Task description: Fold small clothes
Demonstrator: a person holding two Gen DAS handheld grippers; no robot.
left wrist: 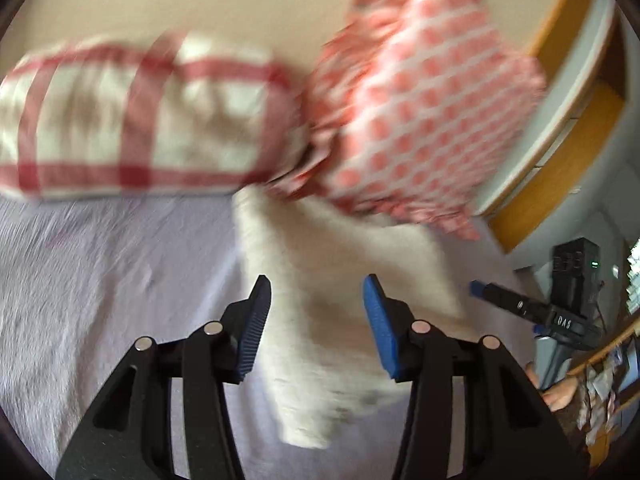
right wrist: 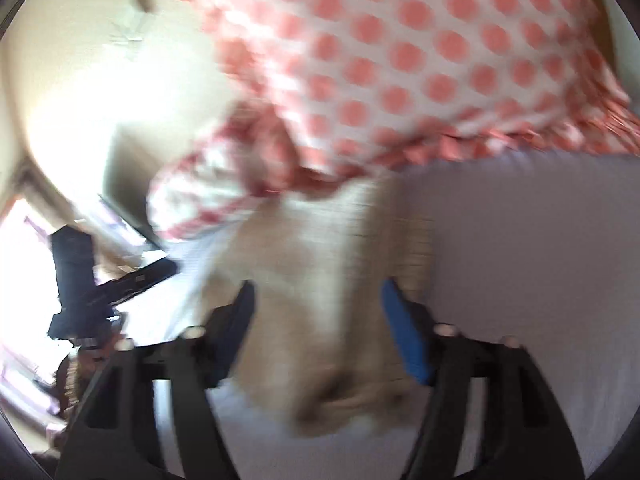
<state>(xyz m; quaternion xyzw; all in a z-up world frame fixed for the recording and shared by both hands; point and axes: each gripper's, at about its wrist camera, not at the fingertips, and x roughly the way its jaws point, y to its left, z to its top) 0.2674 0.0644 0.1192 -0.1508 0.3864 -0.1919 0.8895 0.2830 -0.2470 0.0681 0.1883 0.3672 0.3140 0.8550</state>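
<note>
A small cream-white garment point(left wrist: 332, 280) lies on the pale lilac bed sheet point(left wrist: 100, 280). My left gripper point(left wrist: 318, 292) is open above the garment, its blue pads apart on either side of it. In the right wrist view the same garment point(right wrist: 320, 280) lies blurred between the wide-open jaws of my right gripper point(right wrist: 318, 300). The right gripper also shows in the left wrist view point(left wrist: 476, 289), open beside the garment's right edge. The left gripper shows at the left of the right wrist view point(right wrist: 160, 270). Both views are motion-blurred.
A red polka-dot pillow point(left wrist: 420, 100) and a red-checked pillow point(left wrist: 132, 120) lie at the head of the bed, touching the garment's far end. A wooden and white headboard point(left wrist: 560, 140) runs along the right. A black device point(left wrist: 576, 268) stands beyond the bed's edge.
</note>
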